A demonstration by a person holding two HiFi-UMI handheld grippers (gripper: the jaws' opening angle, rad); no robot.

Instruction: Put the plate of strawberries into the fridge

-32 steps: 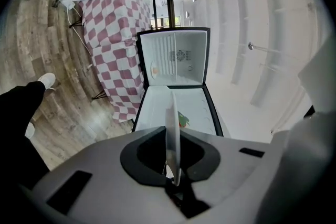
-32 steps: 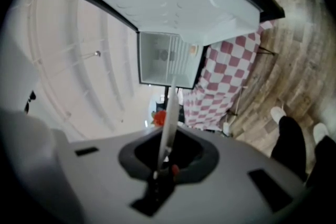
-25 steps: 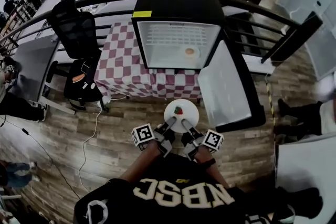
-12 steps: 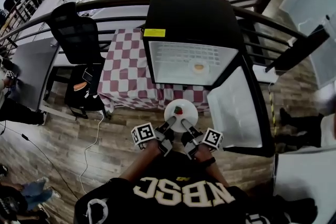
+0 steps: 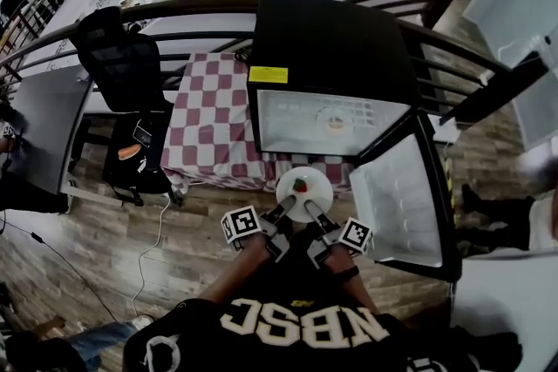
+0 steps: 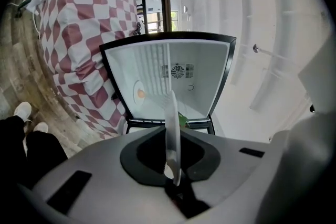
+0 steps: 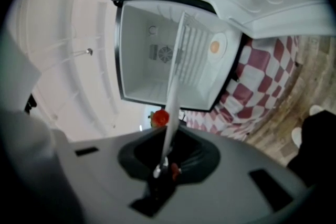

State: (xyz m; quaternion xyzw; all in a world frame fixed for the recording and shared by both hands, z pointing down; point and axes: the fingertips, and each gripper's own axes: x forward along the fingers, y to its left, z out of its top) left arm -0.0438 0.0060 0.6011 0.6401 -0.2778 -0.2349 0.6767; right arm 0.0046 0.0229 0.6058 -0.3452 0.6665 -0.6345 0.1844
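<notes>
A white plate (image 5: 307, 190) with a red strawberry (image 5: 300, 185) is carried level in front of the open black fridge (image 5: 336, 48). My left gripper (image 5: 287, 206) is shut on the plate's near left rim and my right gripper (image 5: 311, 208) on its near right rim. In the left gripper view the plate (image 6: 172, 123) runs edge-on into my shut left gripper (image 6: 174, 178), with the white fridge interior (image 6: 168, 60) ahead. In the right gripper view the plate (image 7: 172, 94) is clamped in my right gripper (image 7: 160, 168), and the strawberry (image 7: 160, 118) sits beside it.
The fridge door (image 5: 397, 200) stands swung open at the right. Inside the fridge lies a small plate (image 5: 335, 121) with something orange on it. A red-checked tablecloth (image 5: 214, 113) covers the table under the fridge. A black office chair (image 5: 122, 57) stands at the left, with a railing behind.
The fridge has grown larger and nearer in the head view as both grippers carried the plate toward it. Both grips look unchanged.
</notes>
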